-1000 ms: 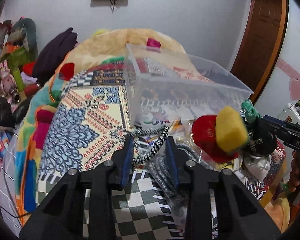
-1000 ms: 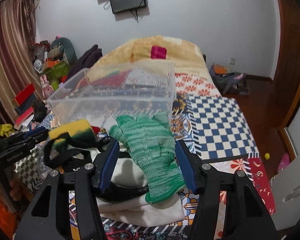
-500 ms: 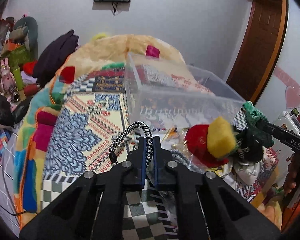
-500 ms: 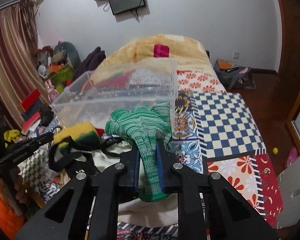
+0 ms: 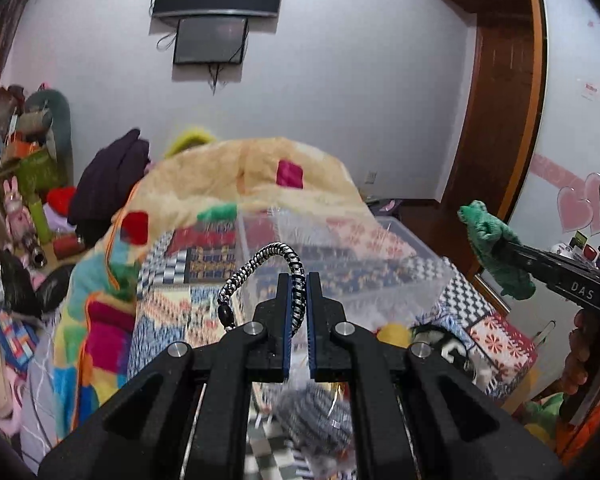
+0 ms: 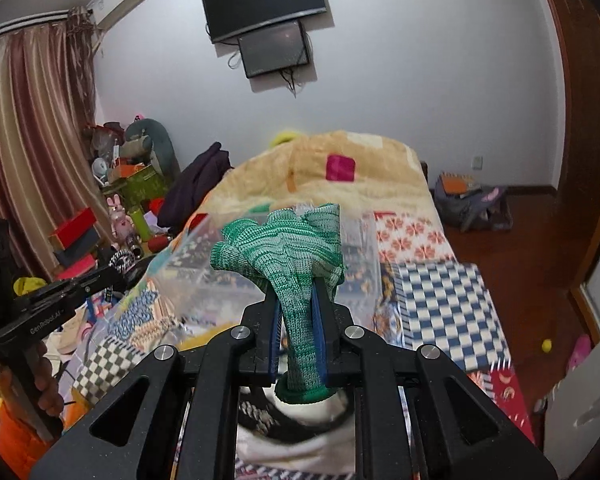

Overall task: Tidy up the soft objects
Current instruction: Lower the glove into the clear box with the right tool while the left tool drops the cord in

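My left gripper (image 5: 298, 280) is shut on a black-and-white braided cord (image 5: 260, 260) that arches up and hangs to the left with a black bead at its end. My right gripper (image 6: 296, 284) is shut on a green knitted glove (image 6: 284, 240), lifted above the bed; it also shows in the left wrist view (image 5: 496, 248). A clear plastic bin (image 5: 340, 256) stands on the patterned bed just beyond both grippers; it shows in the right wrist view (image 6: 204, 264) too. More soft items lie below: a grey knit piece (image 5: 316, 420) and a yellow item (image 5: 396, 334).
A peach quilt (image 6: 340, 168) is heaped at the bed's far end. Cluttered toys and boxes (image 6: 132, 184) stand along the left wall by the curtain. A bag (image 6: 472, 200) lies on the wooden floor at right. The left gripper (image 6: 121, 268) is in the right wrist view.
Both grippers closed, the left on the cord and the right on the green glove, and both have lifted their items up from the pile toward the bin.
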Demonstrator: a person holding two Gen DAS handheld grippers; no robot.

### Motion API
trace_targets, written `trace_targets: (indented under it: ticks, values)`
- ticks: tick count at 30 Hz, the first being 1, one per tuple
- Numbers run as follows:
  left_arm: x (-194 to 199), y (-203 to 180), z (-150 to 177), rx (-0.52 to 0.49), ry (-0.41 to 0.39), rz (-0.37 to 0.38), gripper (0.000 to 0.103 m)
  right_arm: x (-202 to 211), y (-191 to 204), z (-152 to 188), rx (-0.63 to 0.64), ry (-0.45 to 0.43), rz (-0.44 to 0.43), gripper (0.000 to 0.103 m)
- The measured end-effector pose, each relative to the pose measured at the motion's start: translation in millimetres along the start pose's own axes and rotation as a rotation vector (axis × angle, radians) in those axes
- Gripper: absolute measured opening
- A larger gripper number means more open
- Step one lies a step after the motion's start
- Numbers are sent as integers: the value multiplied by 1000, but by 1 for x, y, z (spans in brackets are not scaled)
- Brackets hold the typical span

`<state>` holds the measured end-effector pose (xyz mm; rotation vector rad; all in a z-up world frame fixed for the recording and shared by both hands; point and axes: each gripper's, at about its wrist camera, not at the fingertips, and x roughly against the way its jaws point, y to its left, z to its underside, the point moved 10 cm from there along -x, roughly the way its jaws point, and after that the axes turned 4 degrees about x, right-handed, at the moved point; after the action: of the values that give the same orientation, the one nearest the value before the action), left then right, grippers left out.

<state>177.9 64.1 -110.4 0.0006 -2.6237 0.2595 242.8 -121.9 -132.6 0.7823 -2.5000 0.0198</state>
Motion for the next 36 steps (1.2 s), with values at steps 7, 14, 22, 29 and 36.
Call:
trace_targets:
  ticks: [7,14,22,29,36]
  values:
    - [-31,-15,-19,-38,19,15,5,-35,6,-19,1,21,-9,13]
    - [-85,-16,-12,-50,124,4,5,-81,3,-9,14,120,11,13]
    - [-126,-6,12,-18,251,5,5,-121,-7,12,36,252,33,13]
    - [-131,-5,18,-15,261,5,15,-127,-5,23,39,292,28,17]
    - [-112,-14,10,-37,224,8,34,-107,-3,10,55,236,34,51]
